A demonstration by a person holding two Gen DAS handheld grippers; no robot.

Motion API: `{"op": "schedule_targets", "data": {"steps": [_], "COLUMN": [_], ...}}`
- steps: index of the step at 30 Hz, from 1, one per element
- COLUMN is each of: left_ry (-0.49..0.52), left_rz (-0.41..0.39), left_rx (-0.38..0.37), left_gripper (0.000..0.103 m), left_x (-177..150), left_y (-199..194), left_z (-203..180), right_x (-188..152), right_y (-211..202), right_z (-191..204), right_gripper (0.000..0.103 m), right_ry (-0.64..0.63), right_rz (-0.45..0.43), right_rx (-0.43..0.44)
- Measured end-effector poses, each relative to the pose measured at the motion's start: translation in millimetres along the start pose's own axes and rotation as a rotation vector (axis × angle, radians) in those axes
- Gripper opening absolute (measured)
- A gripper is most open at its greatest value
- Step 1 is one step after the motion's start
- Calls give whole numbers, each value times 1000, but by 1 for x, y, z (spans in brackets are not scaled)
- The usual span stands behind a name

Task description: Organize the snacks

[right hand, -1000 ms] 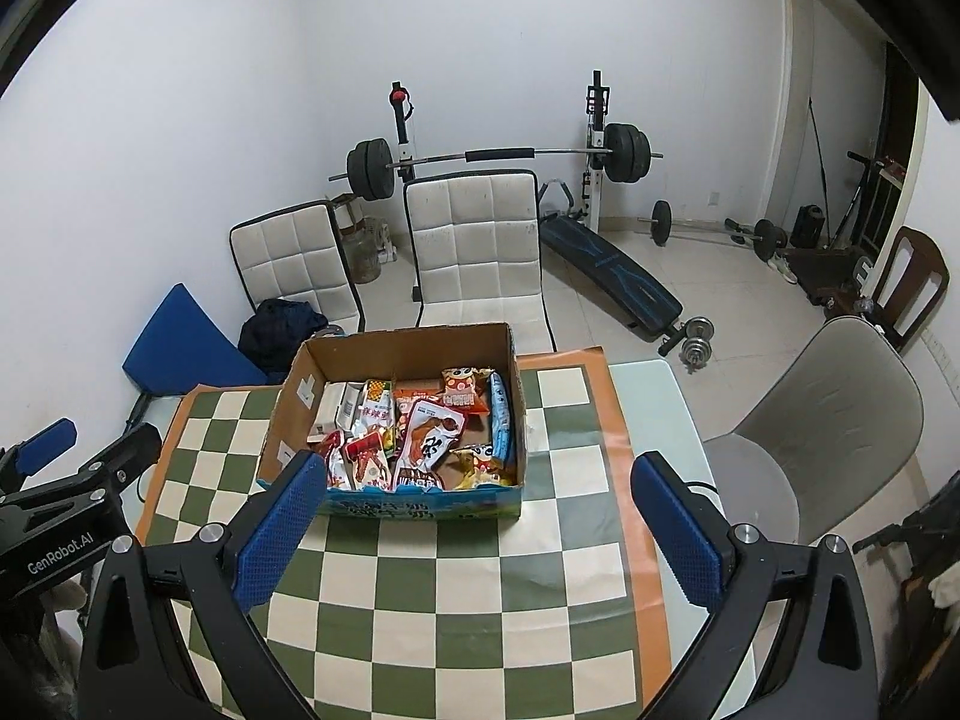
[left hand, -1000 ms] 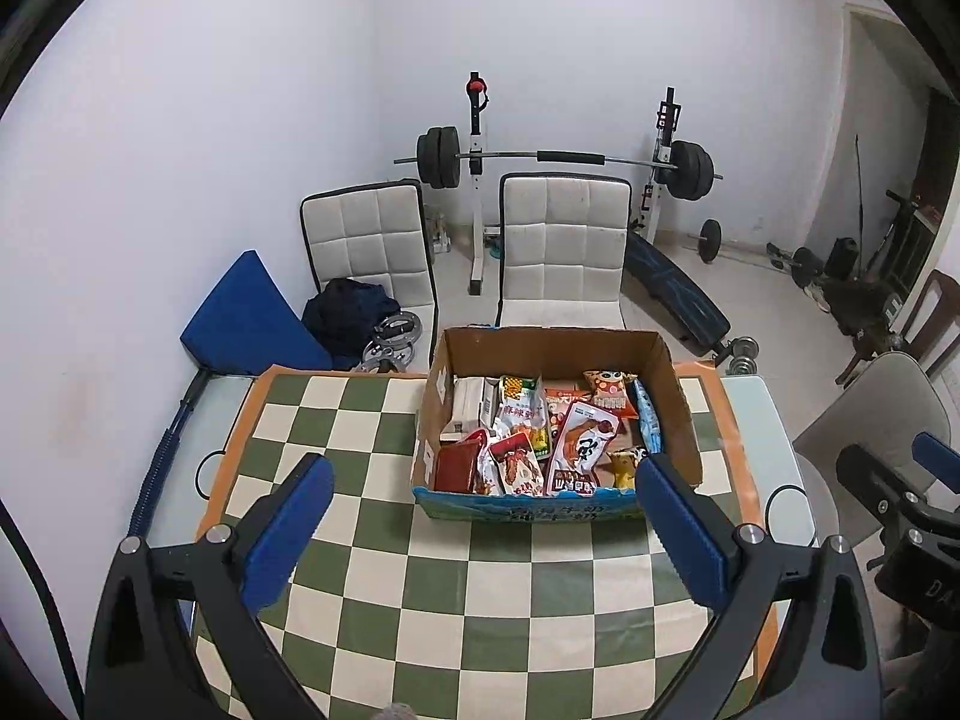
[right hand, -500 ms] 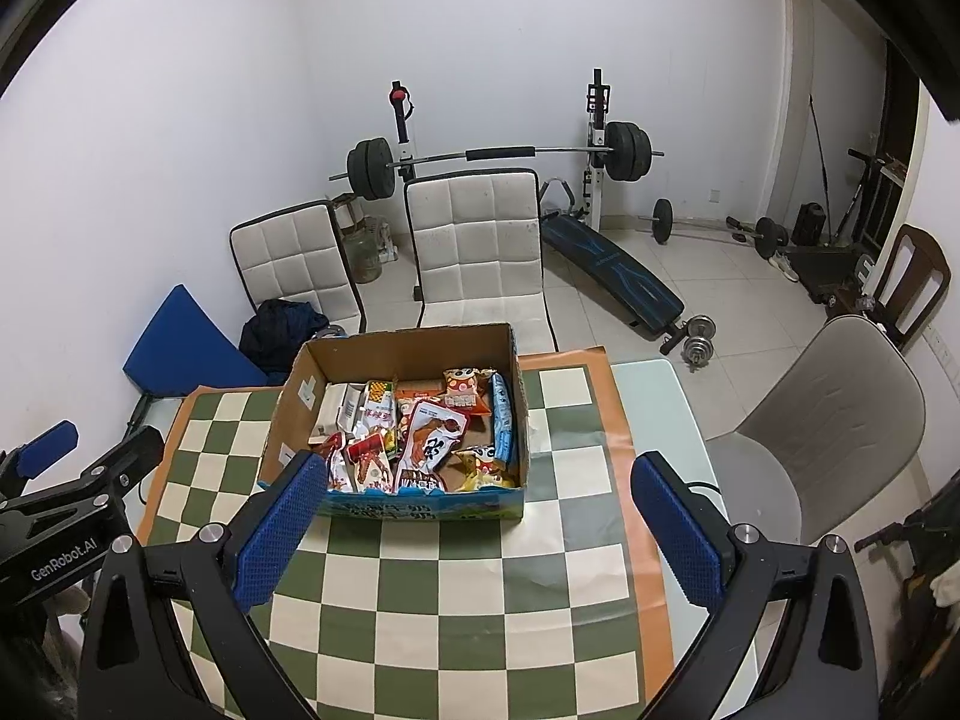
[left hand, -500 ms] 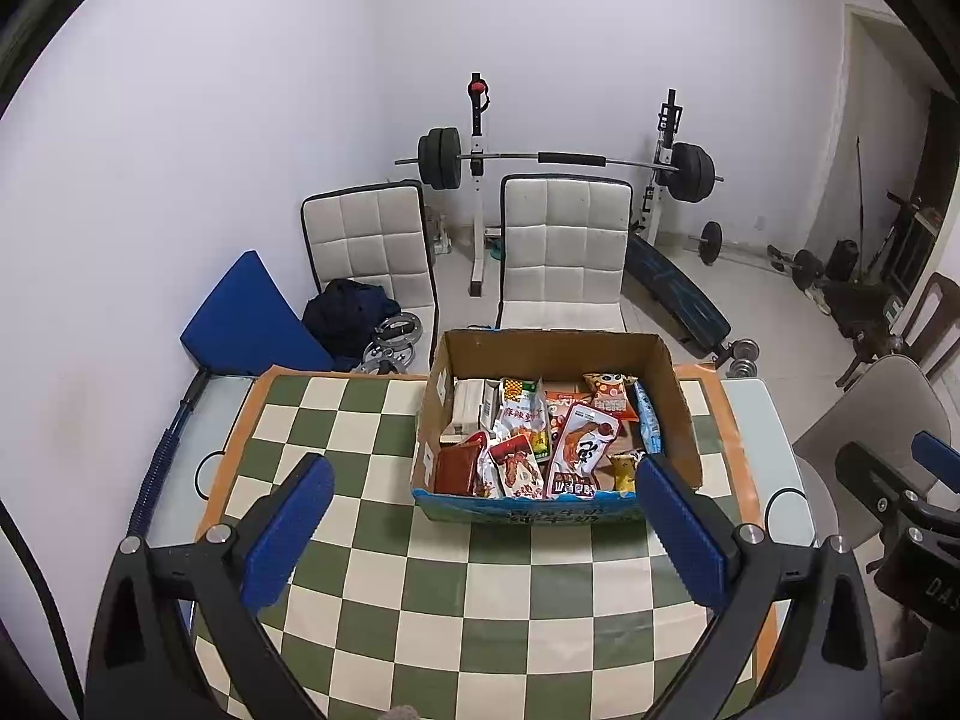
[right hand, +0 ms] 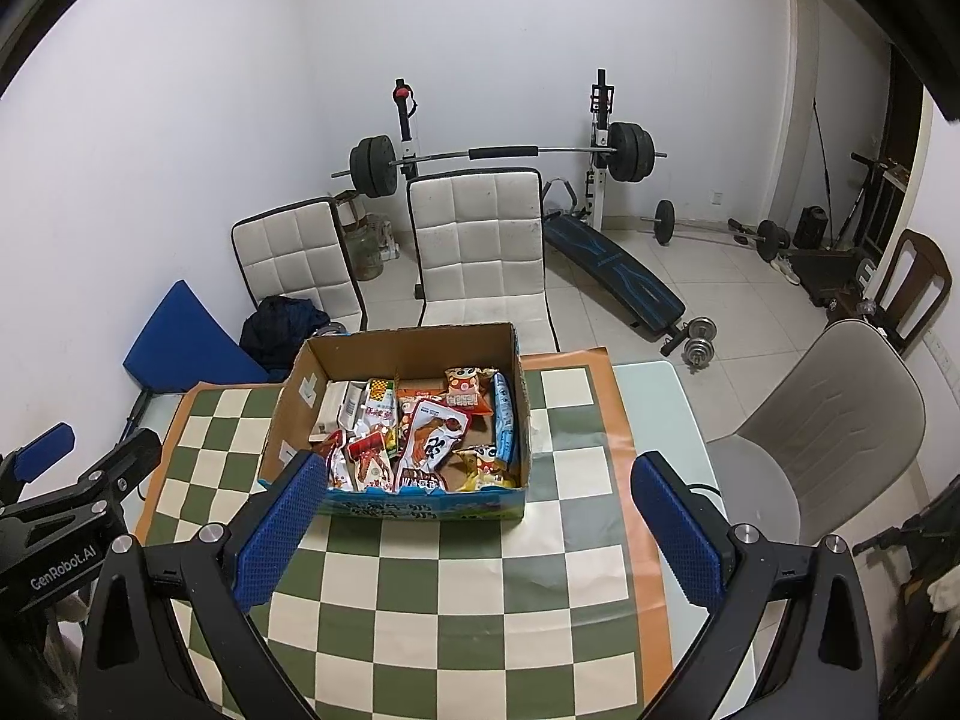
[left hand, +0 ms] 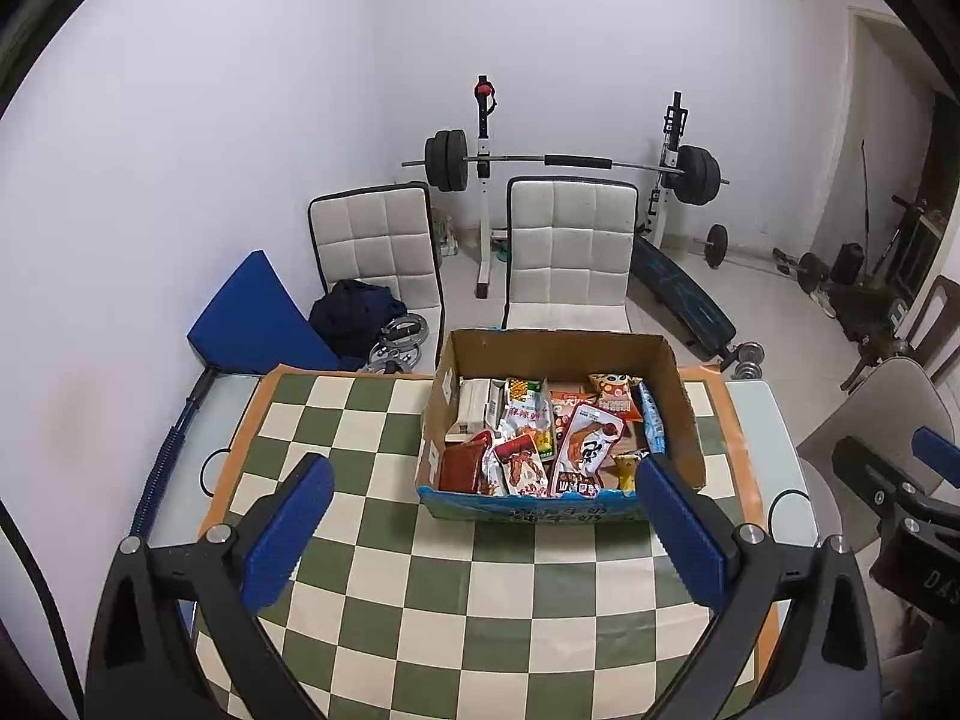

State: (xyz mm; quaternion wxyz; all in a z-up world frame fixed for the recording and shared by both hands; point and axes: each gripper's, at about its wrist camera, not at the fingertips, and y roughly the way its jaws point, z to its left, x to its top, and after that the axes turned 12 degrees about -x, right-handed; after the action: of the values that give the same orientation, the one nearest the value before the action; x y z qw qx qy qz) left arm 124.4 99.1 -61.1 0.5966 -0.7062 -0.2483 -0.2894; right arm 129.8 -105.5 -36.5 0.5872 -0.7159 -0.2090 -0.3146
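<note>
Since the earlier frame nothing has shifted except that your views sit slightly nearer the cardboard box (left hand: pixel 561 501) (right hand: pixel 420 507). It rests toward the far edge of the checkered table (left hand: pixel 384 600) (right hand: pixel 480 600), filled with snack packets (left hand: pixel 585 450) (right hand: pixel 432 441). Your left gripper (left hand: pixel 480 531) and right gripper (right hand: pixel 477 531) hover spread wide, empty, short of the box's near wall.

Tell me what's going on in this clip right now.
A person holds a pair of blue-padded tongs in each hand above a table with a green-and-cream checkered cloth. The left tongs and right tongs are both wide open and empty. An open brown cardboard box full of mixed snack packets sits ahead of them, untouched; no packet lies outside it.
</note>
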Motion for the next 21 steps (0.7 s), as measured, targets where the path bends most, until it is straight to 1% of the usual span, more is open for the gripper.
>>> {"op": "schedule_targets", "data": {"steps": [21], "left_ry": [-19], "left_rz": [6], "left_rx": [7], "left_gripper": [103], "left_x": [-5], "left_y": [1], "left_z": [1], "right_x": [2], "right_y": [1], "right_z": [0], "right_gripper": [103], "right_ry": [-7], "right_rz": [-2], "right_rx": [7]}}
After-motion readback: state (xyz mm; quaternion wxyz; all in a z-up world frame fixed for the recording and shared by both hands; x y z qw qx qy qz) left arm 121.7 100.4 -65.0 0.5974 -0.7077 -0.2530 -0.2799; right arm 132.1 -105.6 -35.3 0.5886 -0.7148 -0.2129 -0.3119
